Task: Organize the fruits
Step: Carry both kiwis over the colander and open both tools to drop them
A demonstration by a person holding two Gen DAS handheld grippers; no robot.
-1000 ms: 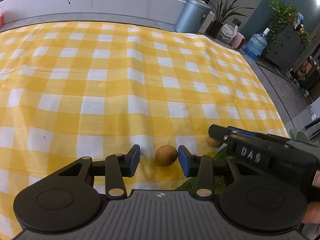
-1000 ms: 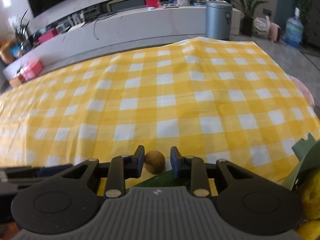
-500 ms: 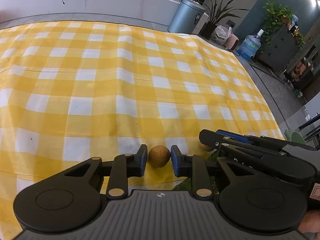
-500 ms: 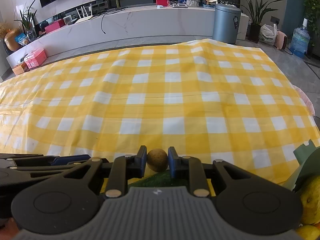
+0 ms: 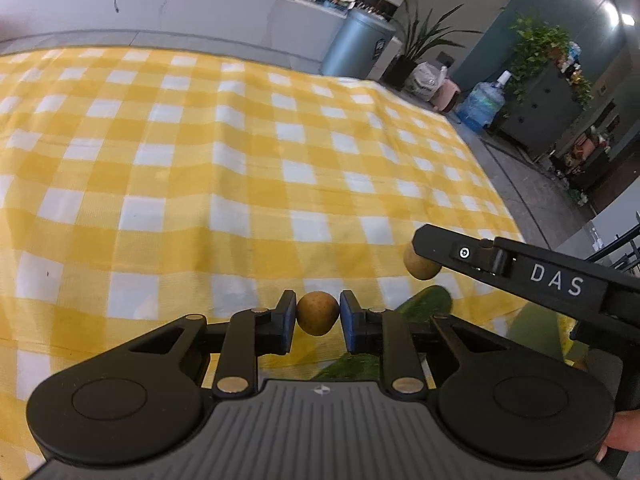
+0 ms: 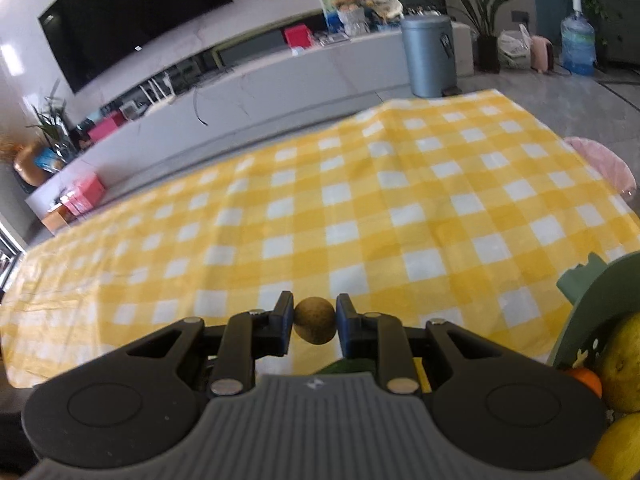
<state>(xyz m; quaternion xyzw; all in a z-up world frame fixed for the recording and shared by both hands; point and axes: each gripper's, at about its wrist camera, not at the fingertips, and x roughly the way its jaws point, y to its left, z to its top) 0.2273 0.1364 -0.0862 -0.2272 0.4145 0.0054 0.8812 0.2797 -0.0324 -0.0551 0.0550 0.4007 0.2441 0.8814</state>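
My left gripper (image 5: 318,314) is shut on a small round brown fruit (image 5: 317,313), held above the yellow checked cloth (image 5: 240,168). My right gripper (image 6: 315,320) is shut on a second small brown fruit (image 6: 315,321), also lifted. In the left wrist view the right gripper's black body crosses from the right with its fruit (image 5: 418,265) at its tip. A dark green leaf-shaped plate (image 5: 428,298) lies below both grippers.
A green bowl (image 6: 592,292) at the right edge of the right wrist view holds yellow-green fruits (image 6: 620,360) and an orange one (image 6: 586,380). A pink plate (image 6: 600,158) lies at the cloth's far right edge. A grey bin (image 6: 428,56) stands beyond the table.
Both grippers closed on their small brown fruits and lifted them off the cloth; the views have risen and tilted.
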